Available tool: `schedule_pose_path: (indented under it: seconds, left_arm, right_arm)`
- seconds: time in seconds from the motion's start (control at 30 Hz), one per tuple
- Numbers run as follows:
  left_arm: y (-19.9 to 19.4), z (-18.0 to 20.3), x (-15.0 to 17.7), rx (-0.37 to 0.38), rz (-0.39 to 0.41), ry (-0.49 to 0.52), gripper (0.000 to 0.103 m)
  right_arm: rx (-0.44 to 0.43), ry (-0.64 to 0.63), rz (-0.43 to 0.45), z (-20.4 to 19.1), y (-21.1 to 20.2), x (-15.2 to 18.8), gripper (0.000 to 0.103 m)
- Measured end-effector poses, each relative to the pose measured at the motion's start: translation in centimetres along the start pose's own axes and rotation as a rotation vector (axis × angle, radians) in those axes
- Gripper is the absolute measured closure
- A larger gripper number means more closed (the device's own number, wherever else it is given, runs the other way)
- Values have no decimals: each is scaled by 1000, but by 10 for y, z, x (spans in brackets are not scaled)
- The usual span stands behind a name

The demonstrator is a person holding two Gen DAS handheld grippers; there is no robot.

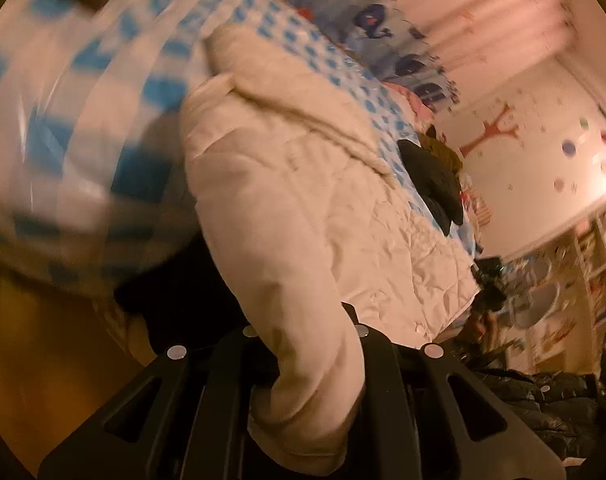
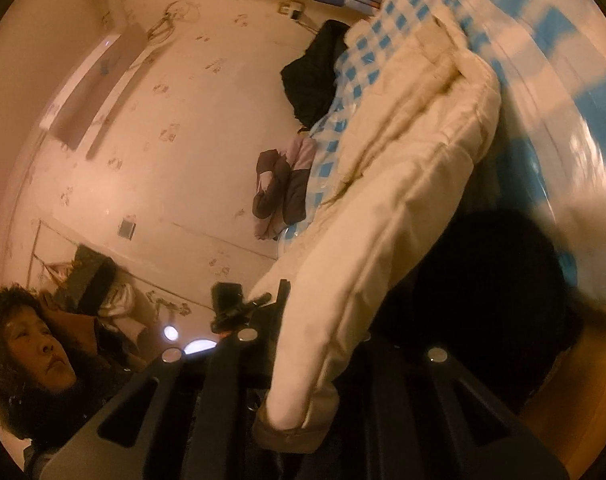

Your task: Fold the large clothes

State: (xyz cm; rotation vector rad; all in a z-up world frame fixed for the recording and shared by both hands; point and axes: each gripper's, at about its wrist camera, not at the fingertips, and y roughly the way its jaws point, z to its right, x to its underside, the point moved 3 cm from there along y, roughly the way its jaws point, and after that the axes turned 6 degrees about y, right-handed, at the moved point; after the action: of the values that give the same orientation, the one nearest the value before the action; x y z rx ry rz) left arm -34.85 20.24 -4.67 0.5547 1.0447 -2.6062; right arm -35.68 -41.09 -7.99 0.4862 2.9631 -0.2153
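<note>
A cream quilted jacket (image 1: 287,184) lies on a bed with a blue-and-white checked cover (image 1: 115,80). My left gripper (image 1: 303,344) is shut on one sleeve of the jacket; the cuff hangs down between its black fingers (image 1: 379,360). In the right wrist view the jacket (image 2: 403,184) stretches from the bed towards me. My right gripper (image 2: 303,344) is shut on the other sleeve, whose ribbed cuff (image 2: 295,428) sticks out below the fingers (image 2: 231,360). Both views are tilted and blurred.
Dark clothes (image 1: 439,180) lie on the far edge of the bed, also in the right wrist view (image 2: 315,72), with a brown and pink garment (image 2: 283,188) beside them. A black puffer jacket (image 1: 543,404) lies low right. A person (image 2: 35,352) is at lower left. Shelves (image 1: 583,264) line the wall.
</note>
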Motion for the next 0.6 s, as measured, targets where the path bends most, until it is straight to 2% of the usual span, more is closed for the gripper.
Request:
schedule_pose_path:
  seconds: [0.07,0.2,0.43,0.6]
  left_arm:
    - [5,-13,4,23,19,-46,94]
    - [-5,-14,-10,59,106,-70,94]
    - [-14,2,-61,109,247,-83,94]
    - [-15,13,-94,149,312,-63,94]
  right_arm:
    - [-55,10,16,5,0,-2,88]
    - [-98,-24,46,-7,-1,-18,88]
    - [-164,-102,83,-39,8,-58,88]
    - [-189,-138,93,-54,15,-87,88]
